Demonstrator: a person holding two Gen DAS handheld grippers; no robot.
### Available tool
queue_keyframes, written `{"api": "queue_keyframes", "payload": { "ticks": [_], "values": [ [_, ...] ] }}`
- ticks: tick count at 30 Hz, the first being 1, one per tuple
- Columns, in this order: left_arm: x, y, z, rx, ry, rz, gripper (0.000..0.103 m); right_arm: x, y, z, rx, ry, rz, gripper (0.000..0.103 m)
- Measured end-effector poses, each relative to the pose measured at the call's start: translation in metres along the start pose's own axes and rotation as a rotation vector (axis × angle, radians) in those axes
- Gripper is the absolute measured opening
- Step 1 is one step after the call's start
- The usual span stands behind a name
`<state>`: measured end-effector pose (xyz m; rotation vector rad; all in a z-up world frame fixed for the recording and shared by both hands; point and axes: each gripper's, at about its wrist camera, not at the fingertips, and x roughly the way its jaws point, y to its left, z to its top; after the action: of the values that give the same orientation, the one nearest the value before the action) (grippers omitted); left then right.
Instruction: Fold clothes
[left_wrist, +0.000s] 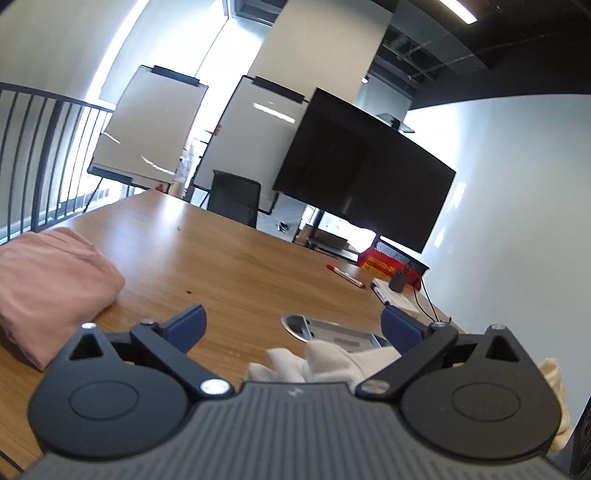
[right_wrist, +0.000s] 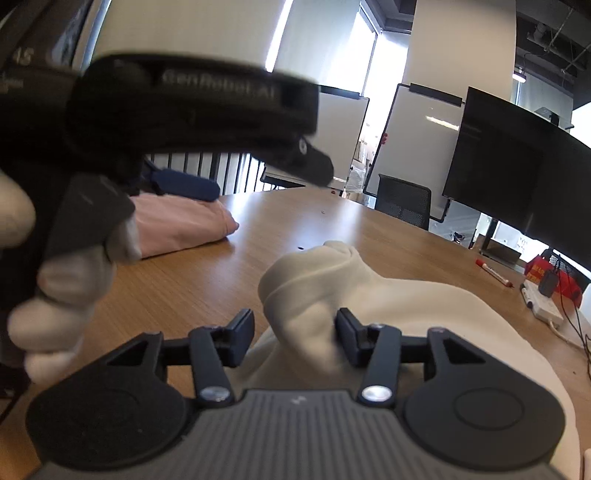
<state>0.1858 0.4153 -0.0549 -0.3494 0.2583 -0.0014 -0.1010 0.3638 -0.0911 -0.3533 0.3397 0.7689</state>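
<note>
Cream garment (right_wrist: 424, 306) lies bunched on table (right_wrist: 207, 273), a raised fold pointing up and away. Right gripper (right_wrist: 295, 332) fingers spread w/ that fold between, right finger touching cloth. Left gripper (left_wrist: 293, 325) fingers wide apart, empty. Folded pink garment (left_wrist: 44, 291) at left.
</note>
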Motion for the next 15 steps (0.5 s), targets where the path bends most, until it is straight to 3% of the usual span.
{"api": "queue_keyframes", "payload": {
  "ticks": [2, 5, 7, 11, 14, 15],
  "values": [
    [0.007, -0.006, -0.006, 0.048, 0.028, 0.025, 0.101, -0.022, -0.002, 0.0, 0.013, -0.018, 0.039, 0.058],
    [0.018, -0.01, -0.012, 0.105, 0.072, 0.098, 0.101, -0.09, -0.033, -0.009, 0.055, -0.066, 0.117, 0.058],
    [0.022, -0.007, -0.014, 0.114, 0.095, 0.129, 0.101, -0.113, -0.055, -0.01, 0.109, -0.136, 0.122, 0.058],
    [0.023, -0.001, -0.014, 0.113, 0.139, 0.146, 0.101, -0.144, -0.111, -0.013, 0.247, -0.239, -0.023, 0.058],
    [0.025, 0.0, -0.016, 0.134, 0.169, 0.165, 0.102, -0.151, -0.157, -0.024, 0.393, -0.211, -0.112, 0.057],
    [0.026, 0.0, -0.017, 0.136, 0.181, 0.172, 0.102, -0.152, -0.174, -0.033, 0.449, -0.186, -0.1, 0.053]
  ]
}}
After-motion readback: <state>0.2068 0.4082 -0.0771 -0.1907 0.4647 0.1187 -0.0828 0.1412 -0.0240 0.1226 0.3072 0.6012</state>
